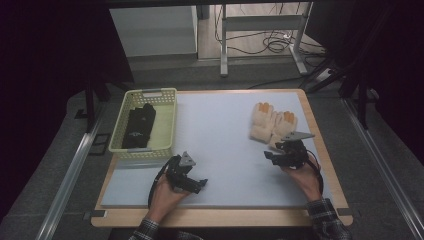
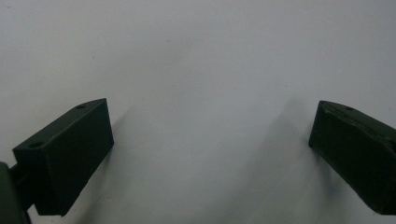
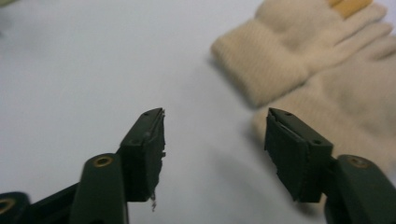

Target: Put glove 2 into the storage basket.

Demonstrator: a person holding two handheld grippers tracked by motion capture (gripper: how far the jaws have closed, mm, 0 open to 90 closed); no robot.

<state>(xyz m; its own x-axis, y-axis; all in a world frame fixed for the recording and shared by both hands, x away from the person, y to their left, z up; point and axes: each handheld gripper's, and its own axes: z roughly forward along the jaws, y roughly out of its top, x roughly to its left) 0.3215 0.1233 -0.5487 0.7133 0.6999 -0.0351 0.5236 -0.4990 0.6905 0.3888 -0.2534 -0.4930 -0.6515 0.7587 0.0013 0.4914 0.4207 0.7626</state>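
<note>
My right gripper (image 3: 215, 140) stood open and empty just beside the cream gloves (image 1: 272, 125), which lay well right of the basket (image 1: 145, 125). My left gripper (image 2: 210, 154) gaped over bare mat. Soft, light knit; I'd pinch the ribbed cuff (image 3: 254, 65).

Two cream knit gloves (image 1: 272, 125) can be counted on the white mat (image 1: 220, 150), lying side by side and touching. One pale yellow basket (image 1: 165, 120) is parked at the mat's left edge, with one black folded item (image 1: 139, 125) seen inside it. Two grippers are counted too, the left gripper (image 1: 192, 184) and the right gripper (image 1: 275, 152).
</note>
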